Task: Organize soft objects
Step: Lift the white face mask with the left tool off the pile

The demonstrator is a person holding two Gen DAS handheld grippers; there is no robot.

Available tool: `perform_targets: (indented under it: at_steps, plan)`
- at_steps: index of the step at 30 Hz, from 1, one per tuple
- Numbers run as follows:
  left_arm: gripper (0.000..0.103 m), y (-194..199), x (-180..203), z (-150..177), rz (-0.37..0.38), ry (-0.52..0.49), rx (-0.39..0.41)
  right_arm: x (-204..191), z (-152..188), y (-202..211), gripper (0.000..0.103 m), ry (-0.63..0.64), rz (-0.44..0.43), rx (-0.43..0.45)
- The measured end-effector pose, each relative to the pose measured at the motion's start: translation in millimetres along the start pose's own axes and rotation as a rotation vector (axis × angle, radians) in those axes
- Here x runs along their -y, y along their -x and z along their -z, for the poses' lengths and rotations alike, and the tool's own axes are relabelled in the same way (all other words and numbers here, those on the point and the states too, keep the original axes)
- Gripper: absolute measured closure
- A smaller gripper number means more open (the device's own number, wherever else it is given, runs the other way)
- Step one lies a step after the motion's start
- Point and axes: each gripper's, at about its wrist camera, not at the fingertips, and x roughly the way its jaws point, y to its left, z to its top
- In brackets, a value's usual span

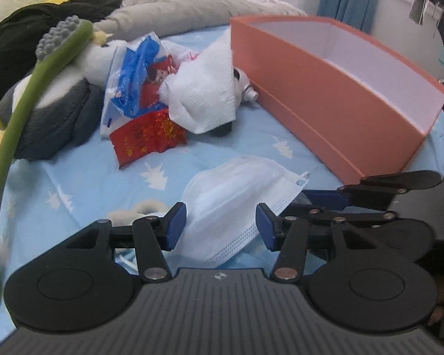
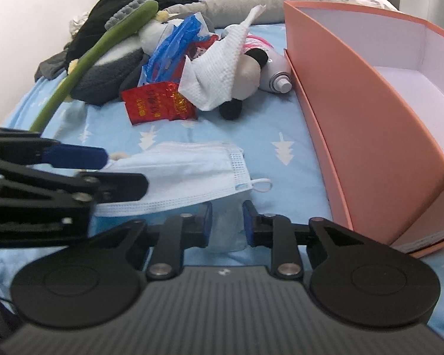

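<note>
A bed (image 1: 83, 177) covered with a pale blue sheet serves as the sorting ground, its far end heaped with a grey quilt (image 1: 192, 3) and dark clothing. An orange box (image 1: 325, 88) is stood open on the right, seemingly placed within reach so that soft things can be dropped in. Farther left, a pile is left unsorted: a grey and white plush toy (image 1: 50, 112), a blue plastic bag (image 1: 139, 68), a white paper towel (image 1: 204, 94) and a red packet (image 1: 148, 133). A face mask (image 1: 236, 186) is spread flat on the near sheet. The left hand-held gripper (image 1: 220, 226) is held released, its blue pads either side of the mask without pressing it, apparently lined up for a pinch. The right hand-held gripper (image 2: 227, 224) is set narrowly apart at the mask's near edge; whether anything is pinched cannot be told.
</note>
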Motion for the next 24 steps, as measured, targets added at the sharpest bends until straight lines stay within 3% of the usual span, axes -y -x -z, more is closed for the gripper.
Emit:
perform_targets:
  at_steps: [7,9,11,14,18,24]
  plan:
    - [0.045,-13,-14,1,-0.001,0.053,-0.014,0,1,3,0.081,0.006,-0.005,0.007]
    - [0.051,-16,-16,4,0.011,0.046,-0.030,1,1,2,0.081,-0.001,-0.008,0.007]
    - [0.072,-22,-19,8,0.005,0.042,-0.059,1,1,2,0.081,-0.008,-0.010,0.007]
    - [0.094,-24,-23,12,0.007,0.060,-0.068,0,0,3,0.082,-0.006,-0.008,0.006]
    - [0.097,-6,-28,6,0.012,0.110,-0.003,-3,-6,10,0.082,0.004,0.002,0.015]
    - [0.098,48,-48,-15,0.036,0.237,0.164,-11,-27,34,0.082,0.028,0.012,0.073]
